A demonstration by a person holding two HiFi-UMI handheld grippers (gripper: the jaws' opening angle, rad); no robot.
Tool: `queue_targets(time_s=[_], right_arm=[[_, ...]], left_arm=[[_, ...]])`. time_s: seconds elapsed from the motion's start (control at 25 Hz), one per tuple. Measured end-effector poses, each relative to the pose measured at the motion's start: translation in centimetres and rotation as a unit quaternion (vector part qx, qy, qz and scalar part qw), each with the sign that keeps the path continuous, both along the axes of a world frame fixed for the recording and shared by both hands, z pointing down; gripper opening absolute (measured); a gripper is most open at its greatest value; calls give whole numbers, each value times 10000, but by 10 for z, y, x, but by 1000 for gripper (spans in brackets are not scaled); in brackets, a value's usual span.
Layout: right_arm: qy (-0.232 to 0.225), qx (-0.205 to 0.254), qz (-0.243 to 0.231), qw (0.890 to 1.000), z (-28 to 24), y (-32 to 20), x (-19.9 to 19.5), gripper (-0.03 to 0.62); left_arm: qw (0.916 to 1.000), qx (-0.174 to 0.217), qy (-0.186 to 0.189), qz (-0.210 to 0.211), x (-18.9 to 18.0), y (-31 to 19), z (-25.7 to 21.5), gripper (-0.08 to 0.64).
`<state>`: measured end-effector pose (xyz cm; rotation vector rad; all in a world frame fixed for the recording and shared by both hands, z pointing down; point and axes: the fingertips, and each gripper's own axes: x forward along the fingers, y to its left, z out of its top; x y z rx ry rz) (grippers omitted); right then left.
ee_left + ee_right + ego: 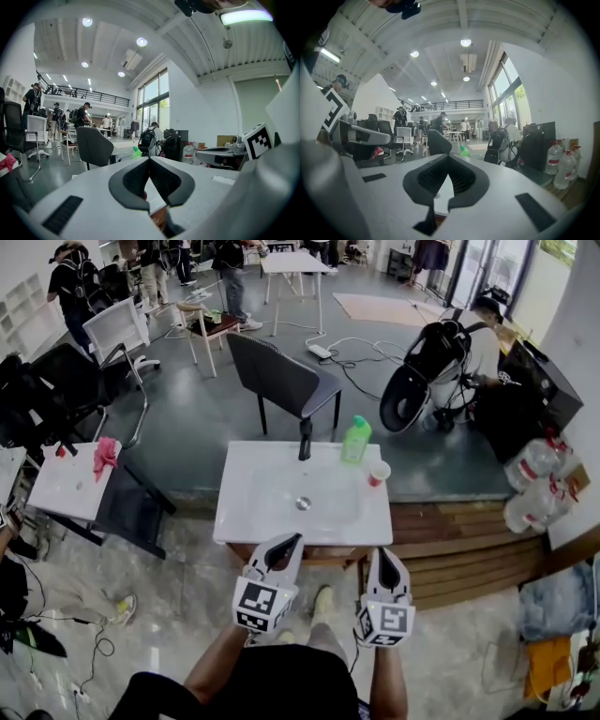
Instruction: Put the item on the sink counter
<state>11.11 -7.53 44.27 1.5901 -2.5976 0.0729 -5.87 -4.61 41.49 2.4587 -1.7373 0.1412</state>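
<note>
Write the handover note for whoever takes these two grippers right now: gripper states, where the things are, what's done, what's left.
Left gripper: shut, empty, at the front edge of the sink counter.
Right gripper: shut, empty, beside it near the front right corner.
Things: the green bottle stands upright at the back, right of the faucet. The cup stands near the right edge.
Done: the bottle and cup are on the counter.
Left: probably nothing. Check whether another item is meant; none shows near the grippers.
</note>
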Motion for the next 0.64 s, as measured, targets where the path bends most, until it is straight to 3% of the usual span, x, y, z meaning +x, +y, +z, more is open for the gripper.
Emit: queue_targets(time_s=[0.64], right_arm=[[20, 64, -10, 10000, -3, -8, -5, -2]], left_arm=[[10000, -14, 22, -1, -6, -7, 1, 2]])
